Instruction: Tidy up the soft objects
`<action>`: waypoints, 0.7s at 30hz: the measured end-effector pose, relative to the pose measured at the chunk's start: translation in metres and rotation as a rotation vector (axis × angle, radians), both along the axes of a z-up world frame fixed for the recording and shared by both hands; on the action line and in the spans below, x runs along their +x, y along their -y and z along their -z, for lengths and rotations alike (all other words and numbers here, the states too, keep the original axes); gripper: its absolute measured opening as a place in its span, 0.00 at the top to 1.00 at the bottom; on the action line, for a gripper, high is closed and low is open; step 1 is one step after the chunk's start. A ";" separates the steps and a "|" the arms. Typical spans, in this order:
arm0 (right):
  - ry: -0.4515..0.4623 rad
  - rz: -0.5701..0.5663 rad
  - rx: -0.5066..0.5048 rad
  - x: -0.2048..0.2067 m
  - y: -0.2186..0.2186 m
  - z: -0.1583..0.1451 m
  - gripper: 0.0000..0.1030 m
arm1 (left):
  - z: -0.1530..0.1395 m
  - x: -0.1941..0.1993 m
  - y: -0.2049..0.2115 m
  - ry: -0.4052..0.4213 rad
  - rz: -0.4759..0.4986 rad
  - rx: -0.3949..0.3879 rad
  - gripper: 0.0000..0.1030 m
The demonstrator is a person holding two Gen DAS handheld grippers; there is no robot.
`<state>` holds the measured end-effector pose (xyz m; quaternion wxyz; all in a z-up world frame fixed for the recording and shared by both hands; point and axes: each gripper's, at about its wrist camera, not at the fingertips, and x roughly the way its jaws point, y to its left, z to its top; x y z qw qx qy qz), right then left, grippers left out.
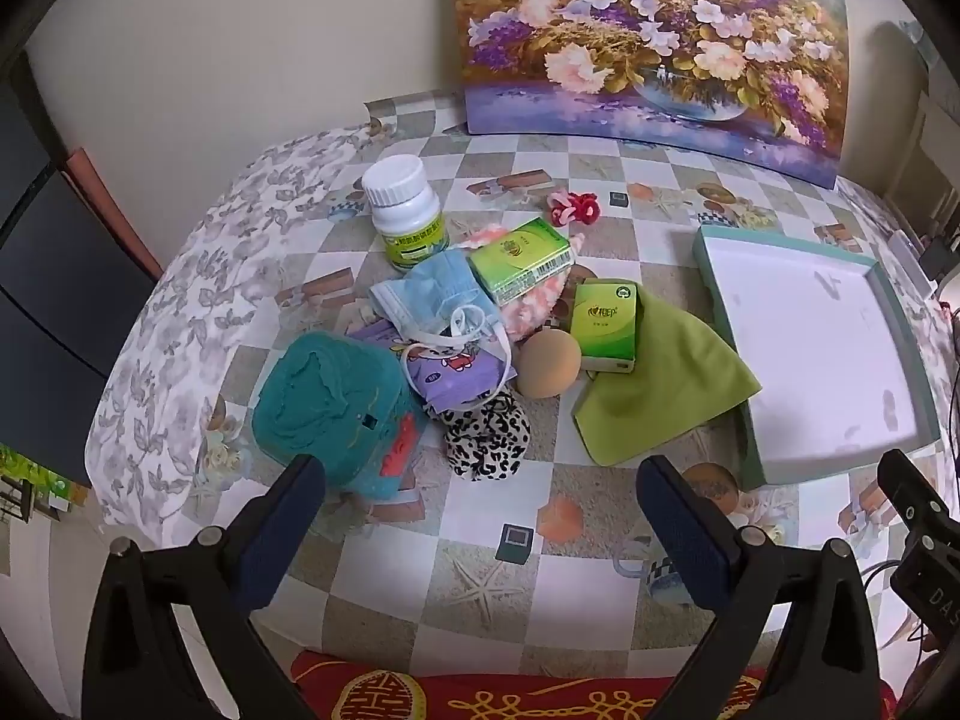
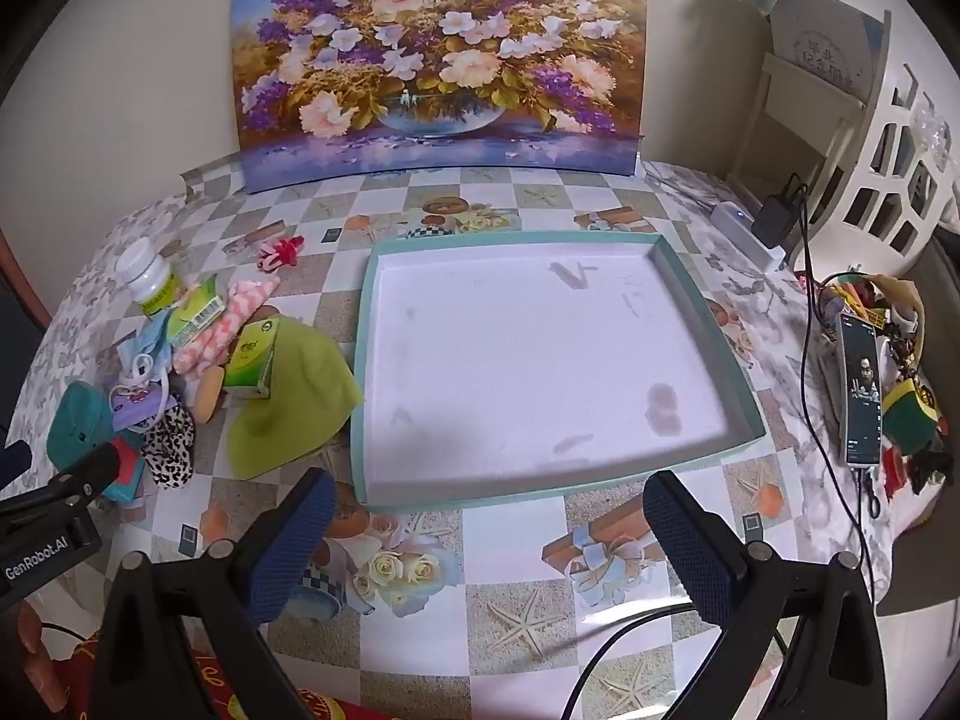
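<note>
A pile of soft things lies on the checkered table: a rolled teal towel (image 1: 327, 402), a leopard-print scrunchie (image 1: 487, 435), a blue face mask (image 1: 429, 294), a purple cartoon pouch (image 1: 453, 375), a pink fluffy cloth (image 1: 531, 306), a tan sponge ball (image 1: 549, 363) and a green cloth (image 1: 666, 384). A shallow teal-rimmed tray (image 2: 744, 405) with a white floor sits to the right and holds nothing. My left gripper (image 1: 480, 507) is open and empty, just in front of the towel and scrunchie. My right gripper (image 2: 486, 531) is open and empty at the tray's near edge.
A white pill bottle (image 1: 405, 210), two green tissue packs (image 1: 519, 258) (image 1: 606, 324) and a red-pink hair tie (image 1: 573, 207) lie among the pile. A flower painting (image 2: 438, 60) leans on the wall. A phone (image 2: 861, 390), cables and clutter sit at the right edge.
</note>
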<state>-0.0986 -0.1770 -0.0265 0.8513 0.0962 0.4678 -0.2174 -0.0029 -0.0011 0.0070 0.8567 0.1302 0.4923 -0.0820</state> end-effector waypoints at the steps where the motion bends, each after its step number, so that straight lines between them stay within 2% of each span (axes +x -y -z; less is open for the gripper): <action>1: 0.000 0.000 0.000 0.000 0.000 0.000 0.00 | 0.000 0.000 0.000 0.001 0.000 0.001 0.00; 21: 0.001 0.000 0.000 0.000 0.000 0.000 0.00 | -0.001 -0.001 -0.003 0.007 -0.003 0.000 0.00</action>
